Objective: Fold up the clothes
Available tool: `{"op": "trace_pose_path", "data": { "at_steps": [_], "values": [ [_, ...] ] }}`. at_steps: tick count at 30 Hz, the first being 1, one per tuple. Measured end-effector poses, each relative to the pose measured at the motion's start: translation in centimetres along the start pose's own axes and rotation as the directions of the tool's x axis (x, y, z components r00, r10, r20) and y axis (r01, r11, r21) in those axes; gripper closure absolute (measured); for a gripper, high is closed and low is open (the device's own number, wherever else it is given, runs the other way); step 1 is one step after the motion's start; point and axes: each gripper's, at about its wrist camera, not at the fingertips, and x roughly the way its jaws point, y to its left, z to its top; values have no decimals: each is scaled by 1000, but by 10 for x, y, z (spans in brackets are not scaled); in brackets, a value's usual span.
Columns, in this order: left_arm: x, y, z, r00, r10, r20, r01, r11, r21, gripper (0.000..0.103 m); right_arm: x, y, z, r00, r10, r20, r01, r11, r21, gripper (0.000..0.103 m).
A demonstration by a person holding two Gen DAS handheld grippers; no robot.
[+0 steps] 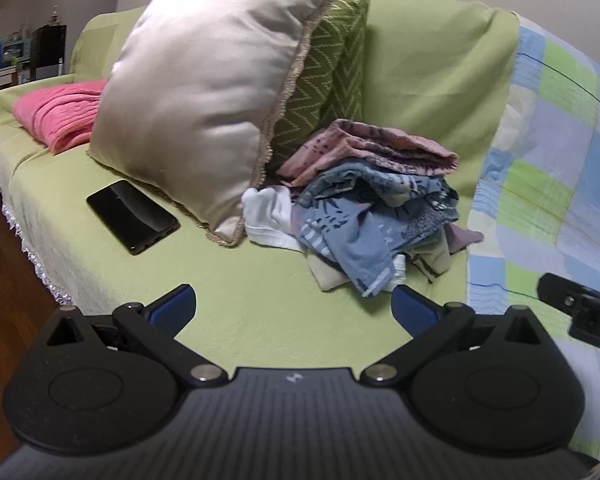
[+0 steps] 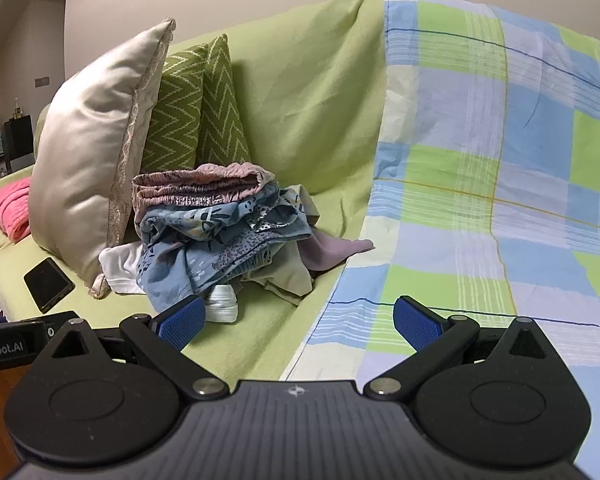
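- Green cloth covers the sofa [image 1: 260,320] across the middle of both frames; we see its seat running from the left edge to the right of centre.
- We see the pile of clothes [image 1: 372,208] right of centre in the left wrist frame and left of centre in the right wrist frame [image 2: 220,232], resting on the seat against the backrest.
- At the top of the pile lies a pink patterned garment [image 1: 372,144], folded; below it sits a crumpled blue printed garment [image 1: 364,232]; a white item [image 1: 268,216] protrudes at the pile's left edge.
- The left gripper [image 1: 294,312] occupies the bottom centre of its frame. We see its blue pads [image 1: 172,312] spread wide apart, with nothing between them, well short of the pile.
- The right gripper [image 2: 298,322] occupies the bottom centre of its frame. Its jaws are likewise spread and hold nothing; its right pad stands in front of the checked blanket [image 2: 480,200].
- The checked blanket, in blue, green and white, fills the right half of the right wrist frame, draped over backrest and seat.
- A beige satin cushion [image 1: 204,92] leans upper left of centre, touching the pile; a green zigzag cushion [image 1: 328,80] stands behind it.
- A black phone [image 1: 132,216] lies flat on the seat, left of the beige cushion's lower corner.
- A pink blanket [image 1: 56,116] lies at the left edge.
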Motion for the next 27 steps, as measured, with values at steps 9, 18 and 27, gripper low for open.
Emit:
{"op": "trace_pose_path", "data": {
  "at_steps": [9,18,27],
  "values": [
    [-5,5,-2,999,-14,29,14,1000,-18,1,-1,-3,-1,1000,-12,4,12,1000,13,0],
    [-9,-1,-4,999,-36,32,35,999,22,1,-4,-7,-1,999,-30,14,29,999,39,0],
    [-8,-2,-5,999,-37,9,37,999,16,1,-2,-8,0,999,-46,-2,47,998,36,0]
  ]
}}
